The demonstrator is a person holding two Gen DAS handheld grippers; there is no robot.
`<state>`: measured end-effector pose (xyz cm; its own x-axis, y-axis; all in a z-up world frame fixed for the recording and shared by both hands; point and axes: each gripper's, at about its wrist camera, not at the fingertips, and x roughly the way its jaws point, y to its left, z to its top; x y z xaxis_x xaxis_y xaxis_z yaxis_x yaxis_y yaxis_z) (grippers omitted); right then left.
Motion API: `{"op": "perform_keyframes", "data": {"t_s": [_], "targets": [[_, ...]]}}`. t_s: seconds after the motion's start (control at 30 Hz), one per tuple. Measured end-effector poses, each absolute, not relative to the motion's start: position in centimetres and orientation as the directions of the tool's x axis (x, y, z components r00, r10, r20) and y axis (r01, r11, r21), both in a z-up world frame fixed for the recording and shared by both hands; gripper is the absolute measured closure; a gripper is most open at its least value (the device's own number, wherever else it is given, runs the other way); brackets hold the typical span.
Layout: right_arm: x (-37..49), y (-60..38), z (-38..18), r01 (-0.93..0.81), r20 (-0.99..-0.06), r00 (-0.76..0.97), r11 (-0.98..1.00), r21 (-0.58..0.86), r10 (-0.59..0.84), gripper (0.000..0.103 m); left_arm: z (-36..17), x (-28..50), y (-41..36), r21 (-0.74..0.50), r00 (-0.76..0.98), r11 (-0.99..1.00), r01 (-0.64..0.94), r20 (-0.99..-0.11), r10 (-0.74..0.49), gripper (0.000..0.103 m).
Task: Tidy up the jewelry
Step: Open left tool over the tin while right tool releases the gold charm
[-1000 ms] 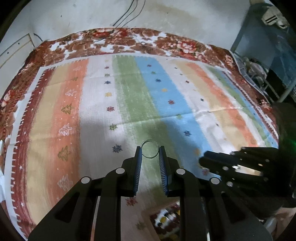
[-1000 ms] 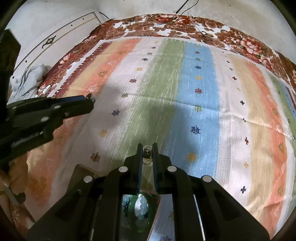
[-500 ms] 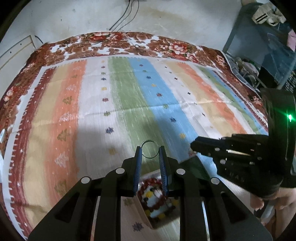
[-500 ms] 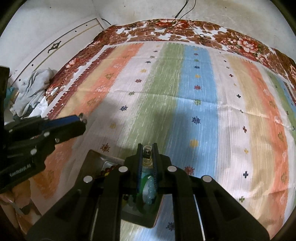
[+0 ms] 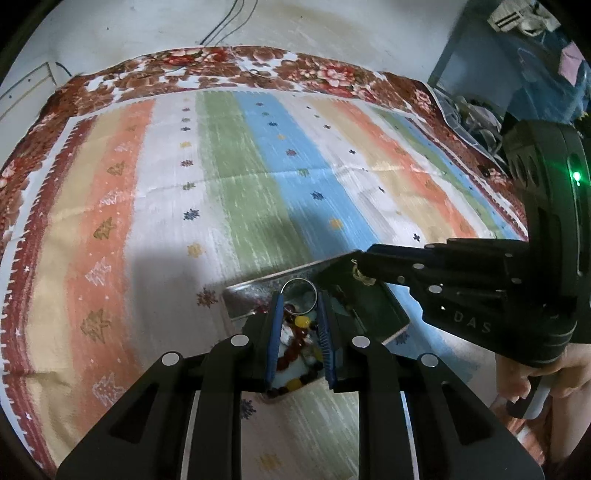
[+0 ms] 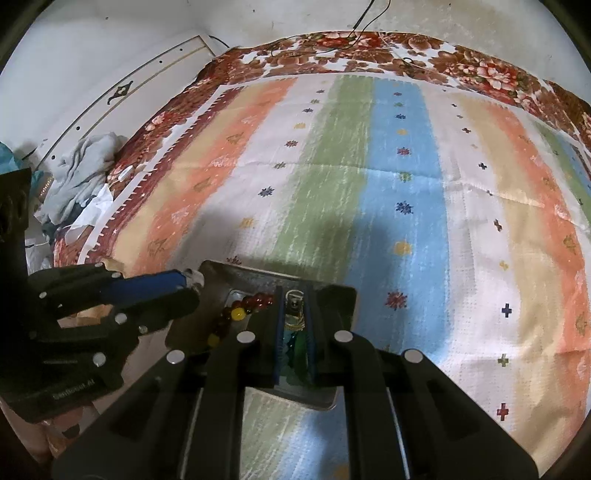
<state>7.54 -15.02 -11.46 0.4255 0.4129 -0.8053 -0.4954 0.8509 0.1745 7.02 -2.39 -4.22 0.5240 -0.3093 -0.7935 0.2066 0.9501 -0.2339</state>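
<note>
Left: heap of clothes (image 6: pixel 79 173) by the white wall. Striped cloth (image 5: pixel 236 177) over floral blanket (image 5: pixel 321 72). Left gripper (image 5: pixel 298 308) clamps a silver ring (image 5: pixel 298 295) above the metal tray (image 6: pixel 221 273) of beads (image 6: pixel 255 301). Right gripper (image 6: pixel 294 308), nearly closed, pinches a small gold-wire piece (image 6: pixel 294 314) over that tray.

A striped cloth (image 6: pixel 369 177) fills the middle of the frame, over a floral blanket (image 6: pixel 461 66). Crumpled grey clothes (image 6: pixel 81 166) lie at left, black cables (image 5: pixel 221 26) at the top
</note>
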Motion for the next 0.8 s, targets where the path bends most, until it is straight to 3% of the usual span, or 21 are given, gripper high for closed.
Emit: {"op": "perform_keyframes", "data": {"t_s": [0.23, 0.27, 0.3, 0.37, 0.43, 0.5, 0.8], "targets": [[7.7, -15.0, -11.8, -0.488, -0.813, 0.412, 0.853, 0.184, 0.411, 0.09, -4.2, 7.1, -2.2, -0.239, 0.518, 0.949, 0.204, -0.796, -0.312, 0.082], [7.7, -15.1, -11.8, -0.485, -0.814, 0.41, 0.854, 0.187, 0.411, 0.084, -4.2, 7.1, -2.2, -0.236, 0.518, 0.95, 0.204, -0.798, -0.309, 0.071], [7.8, -15.1, -11.7, -0.48, -0.813, 0.413, 0.857, 0.188, 0.41, 0.067, -4.2, 7.1, -2.3, -0.235, 0.518, 0.95, 0.203, -0.798, -0.308, 0.066], [7.8, -15.6, -11.3, -0.461, -0.802, 0.438, 0.867, 0.187, 0.406, 0.054, -4.1, 7.0, -2.3, -0.219, 0.525, 0.954, 0.203, -0.798, -0.295, 0.055], [7.6, -16.3, -10.9, -0.436, -0.793, 0.473, 0.884, 0.167, 0.384, 0.049, -4.1, 6.8, -2.3, -0.207, 0.532, 0.959, 0.195, -0.799, -0.28, 0.047], [7.4, -16.9, -10.9, -0.419, -0.79, 0.49, 0.894, 0.159, 0.37, 0.042, -4.2, 6.6, -2.2, -0.207, 0.531, 0.96, 0.189, -0.801, -0.277, 0.047], [6.4, -19.0, -10.8, -0.366, -0.768, 0.537, 0.917, 0.161, 0.35, 0.033, -4.3, 5.5, -2.3, -0.161, 0.552, 0.972, 0.174, -0.801, -0.231, 0.028]]}}
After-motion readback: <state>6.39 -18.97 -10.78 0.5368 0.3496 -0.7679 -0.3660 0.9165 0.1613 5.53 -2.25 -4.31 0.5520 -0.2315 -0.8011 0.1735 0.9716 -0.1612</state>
